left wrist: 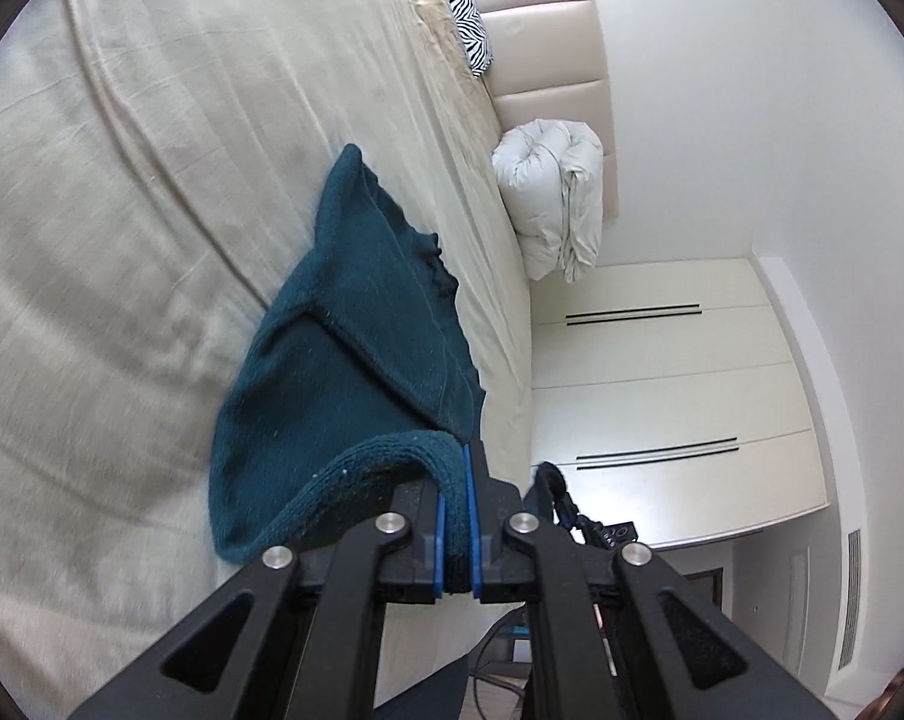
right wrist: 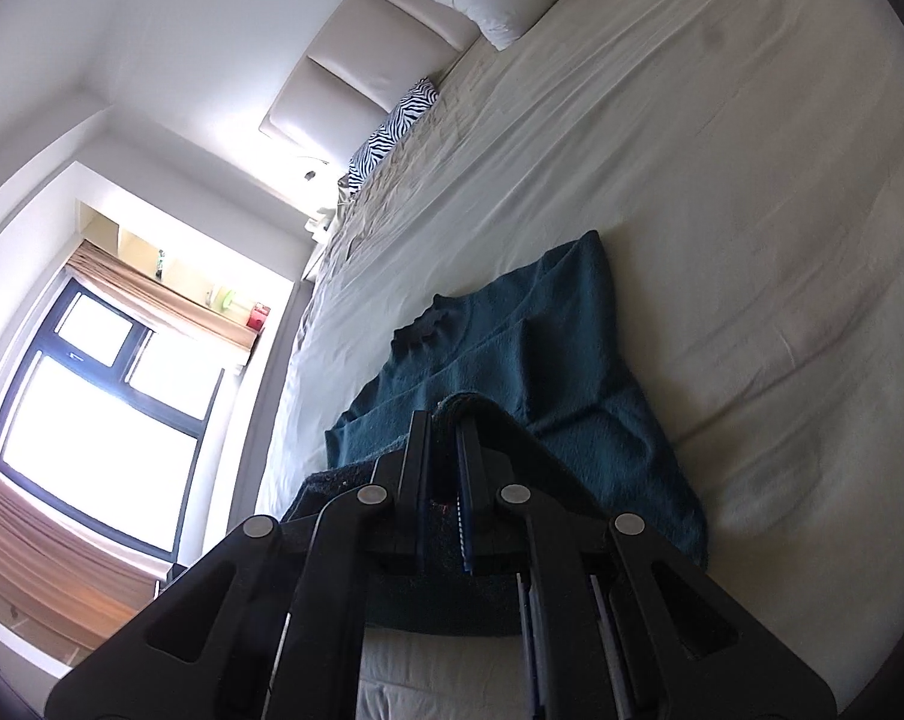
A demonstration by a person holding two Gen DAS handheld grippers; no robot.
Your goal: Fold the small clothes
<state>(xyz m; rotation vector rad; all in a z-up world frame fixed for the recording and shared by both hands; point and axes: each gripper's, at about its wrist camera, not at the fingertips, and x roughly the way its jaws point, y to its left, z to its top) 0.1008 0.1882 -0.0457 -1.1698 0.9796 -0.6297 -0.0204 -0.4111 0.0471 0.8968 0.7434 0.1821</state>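
A wide bed [left wrist: 122, 210] covered by a cream sheet fills most of both views, its padded pale headboard [left wrist: 547, 60] running along the far edge against a white wall. In the left wrist view a white wardrobe [left wrist: 661, 372] with dark slot handles stands beyond the bed's side; in the right wrist view a bright window [right wrist: 98, 396] with a dark frame and a tan blind sits on the opposite side. A rolled white duvet [left wrist: 553, 198] lies at the head of the bed, and a zebra-striped pillow [left wrist: 463, 6] leans against the headboard, well apart from it. The teal knitted sweater [left wrist: 332, 348] lies spread on the sheet near the bed's near edge, its ruffled collar toward the headboard and one sleeve folded across the body, while its near hem is lifted off the sheet toward the cameras. The left claw [left wrist: 457, 510] is closed tight, its blue pads pinching a thick rolled edge of the sweater's hem. The right claw [right wrist: 443, 480] is likewise closed, with a fold of the same teal fabric caught between its fingers and draping over their tips. Part of the other claw shows just to the right of the left one in the left wrist view.
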